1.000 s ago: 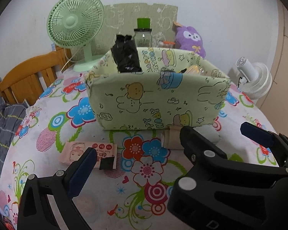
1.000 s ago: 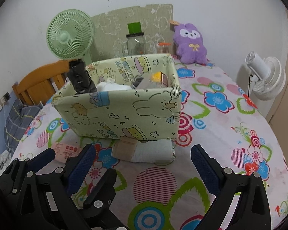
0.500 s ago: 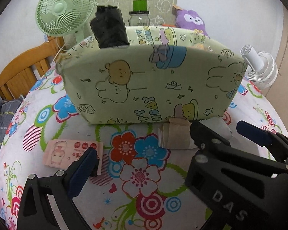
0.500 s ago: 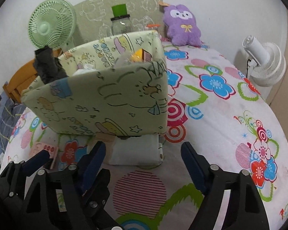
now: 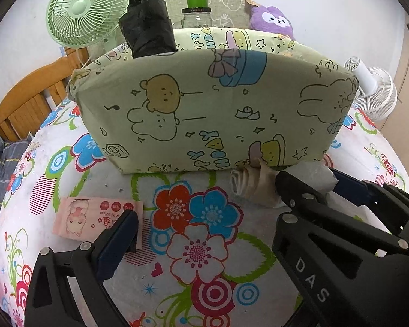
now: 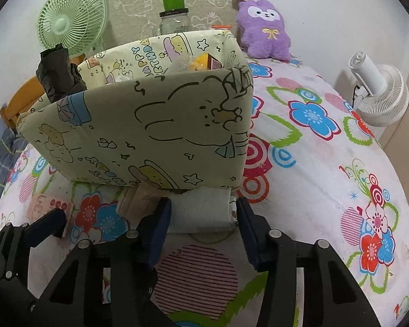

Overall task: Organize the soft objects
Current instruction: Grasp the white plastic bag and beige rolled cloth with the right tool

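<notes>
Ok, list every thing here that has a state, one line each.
Fabric bin: upright, open-topped, holding items.
White tissue pack: lying against the bin's base, between the right fingers.
Pink wipes pack: flat on the table.
Glass jar: lid on.
Left hand-held gripper: open.
Right hand-held gripper: open, not yet clamping.

The black arm of the right gripper [image 5: 308, 190], seen from the left wrist view, carries the white letters "DAS". The pink packet [image 5: 95, 218] lying on the flowered cloth reads "Mini Wipes", printed upside down from this side, beside larger characters too small to make out. The green fabric box [image 5: 212, 109] bears cartoon lettering that looks like "HAPPY HOLIDAY" on its inner wall, with "HO" and a "Y" also legible on its front face.
</notes>
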`<act>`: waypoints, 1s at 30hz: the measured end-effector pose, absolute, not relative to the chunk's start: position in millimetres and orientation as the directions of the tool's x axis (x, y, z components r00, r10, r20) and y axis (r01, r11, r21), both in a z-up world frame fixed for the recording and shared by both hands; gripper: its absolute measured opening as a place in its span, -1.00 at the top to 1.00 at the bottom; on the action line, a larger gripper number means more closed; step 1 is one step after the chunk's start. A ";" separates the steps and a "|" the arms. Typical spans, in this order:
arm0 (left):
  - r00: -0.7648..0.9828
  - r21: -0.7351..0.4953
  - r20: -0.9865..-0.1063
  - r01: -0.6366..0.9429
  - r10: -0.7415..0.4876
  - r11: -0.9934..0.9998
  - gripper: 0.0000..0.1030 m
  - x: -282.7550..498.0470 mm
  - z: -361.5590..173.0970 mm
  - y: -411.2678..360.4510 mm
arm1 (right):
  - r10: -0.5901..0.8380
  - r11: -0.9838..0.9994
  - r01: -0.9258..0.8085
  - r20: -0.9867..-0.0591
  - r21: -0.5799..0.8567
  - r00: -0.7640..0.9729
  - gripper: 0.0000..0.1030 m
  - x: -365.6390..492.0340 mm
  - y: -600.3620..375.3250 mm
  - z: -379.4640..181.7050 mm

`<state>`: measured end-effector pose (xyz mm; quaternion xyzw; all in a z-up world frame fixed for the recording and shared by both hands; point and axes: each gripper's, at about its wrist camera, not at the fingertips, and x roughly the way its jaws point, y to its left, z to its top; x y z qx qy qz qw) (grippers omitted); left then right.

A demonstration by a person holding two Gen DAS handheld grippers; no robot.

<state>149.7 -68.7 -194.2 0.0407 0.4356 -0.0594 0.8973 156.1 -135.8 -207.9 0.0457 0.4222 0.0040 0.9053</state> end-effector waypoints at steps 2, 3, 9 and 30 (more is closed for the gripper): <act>0.620 0.026 -0.782 0.146 -0.071 0.989 -0.98 147.0 -192.6 -69.4 | 0.052 0.995 0.031 -0.764 0.094 0.643 0.06 152.7 -135.8 -207.1; 0.621 0.027 -0.780 0.148 -0.072 0.989 -0.98 145.9 -192.1 -68.8 | 0.053 0.995 0.031 -0.763 0.095 0.645 0.06 151.6 -135.8 -206.4; 0.646 0.025 -0.760 0.137 -0.070 0.990 -0.98 135.4 -182.6 -62.9 | 0.061 0.995 0.017 -0.741 0.097 0.669 0.07 141.2 -132.5 -195.7; 0.704 0.050 -0.710 0.075 -0.018 0.996 -0.99 126.0 -164.1 -6.4 | 0.101 0.994 -0.048 -0.703 0.095 0.704 0.06 129.9 -81.4 -171.2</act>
